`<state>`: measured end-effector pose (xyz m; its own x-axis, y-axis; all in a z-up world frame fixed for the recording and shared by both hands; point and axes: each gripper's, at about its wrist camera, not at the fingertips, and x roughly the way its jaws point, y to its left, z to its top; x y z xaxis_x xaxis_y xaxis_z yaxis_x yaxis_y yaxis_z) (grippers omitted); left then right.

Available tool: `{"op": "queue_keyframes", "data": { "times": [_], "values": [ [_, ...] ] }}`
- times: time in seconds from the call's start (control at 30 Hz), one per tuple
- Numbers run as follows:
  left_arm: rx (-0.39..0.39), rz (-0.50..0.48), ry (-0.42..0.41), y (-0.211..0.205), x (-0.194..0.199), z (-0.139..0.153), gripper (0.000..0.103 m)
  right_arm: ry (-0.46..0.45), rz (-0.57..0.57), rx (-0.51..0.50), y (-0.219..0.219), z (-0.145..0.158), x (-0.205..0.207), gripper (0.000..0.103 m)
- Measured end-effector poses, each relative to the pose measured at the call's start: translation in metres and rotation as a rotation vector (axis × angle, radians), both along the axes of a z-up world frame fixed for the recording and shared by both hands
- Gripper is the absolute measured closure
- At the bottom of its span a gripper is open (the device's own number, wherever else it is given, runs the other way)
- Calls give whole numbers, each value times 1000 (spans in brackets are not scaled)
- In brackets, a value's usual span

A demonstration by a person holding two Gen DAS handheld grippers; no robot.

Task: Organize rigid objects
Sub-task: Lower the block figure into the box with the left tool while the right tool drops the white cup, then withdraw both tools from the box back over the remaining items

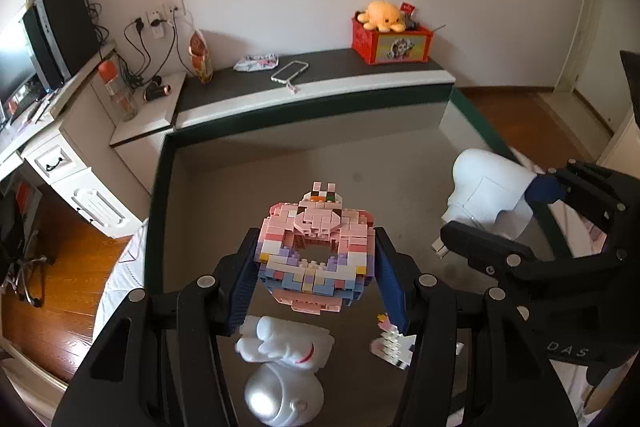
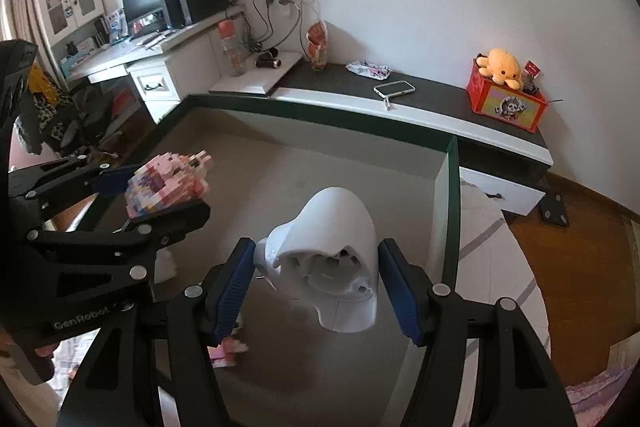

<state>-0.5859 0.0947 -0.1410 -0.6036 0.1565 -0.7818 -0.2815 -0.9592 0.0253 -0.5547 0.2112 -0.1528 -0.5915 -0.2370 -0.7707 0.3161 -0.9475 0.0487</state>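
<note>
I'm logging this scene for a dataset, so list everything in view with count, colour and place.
brick model: 1, pink and pastel, held above the tray
figure: 1, white, held above the tray
astronaut figure: 1, white and silver, tray floor
small brick piece: 1, pink and white, tray floor
tray: 1, grey, green rim
toy box: 1, red, ledge
octopus plush: 1, yellow, on box
phone: 1, ledge
left gripper: black, blue pads
right gripper: same

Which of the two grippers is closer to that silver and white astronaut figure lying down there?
Left. The left gripper, shut on the pink brick model, hangs right above the astronaut figure. The right gripper, holding the white shell, is off to the side.
</note>
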Motion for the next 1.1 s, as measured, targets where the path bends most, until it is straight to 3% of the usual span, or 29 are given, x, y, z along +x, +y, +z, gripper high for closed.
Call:
{"op": "queue_keyframes", "data": {
  "times": [0.13, 0.2, 0.23, 0.3, 0.4, 0.53, 0.67, 0.87, 1.1],
  "values": [
    [1, 18, -9, 0, -4, -8, 45, -11, -15, 5, 3, -7, -5, 38],
    [3, 38, -1, -2, -3, -6, 29, 14, -27, 16, 4, -5, -3, 36],
    [5, 57, 14, -6, 0, -3, 25, 29, -31, 18, 6, -3, -2, 34],
    [25, 74, 33, -13, 5, 4, 13, 47, -49, 1, 12, 3, 1, 21],
    [39, 95, 85, -24, 19, 18, 0, 89, -64, 6, 16, 16, 12, 21],
    [50, 119, 150, -39, 49, 40, 0, 142, -72, -7, 17, 36, 35, 20],
    [44, 136, 233, -54, 92, 63, 0, 227, -70, -12, 13, 60, 71, 0],
    [3, 174, 358, -71, 171, 88, 0, 333, -54, -50, 9, 92, 138, 0],
    [33, 198, 444, -89, 261, 99, 0, 412, -49, -47, 0, 105, 217, 0]
  ]
}}
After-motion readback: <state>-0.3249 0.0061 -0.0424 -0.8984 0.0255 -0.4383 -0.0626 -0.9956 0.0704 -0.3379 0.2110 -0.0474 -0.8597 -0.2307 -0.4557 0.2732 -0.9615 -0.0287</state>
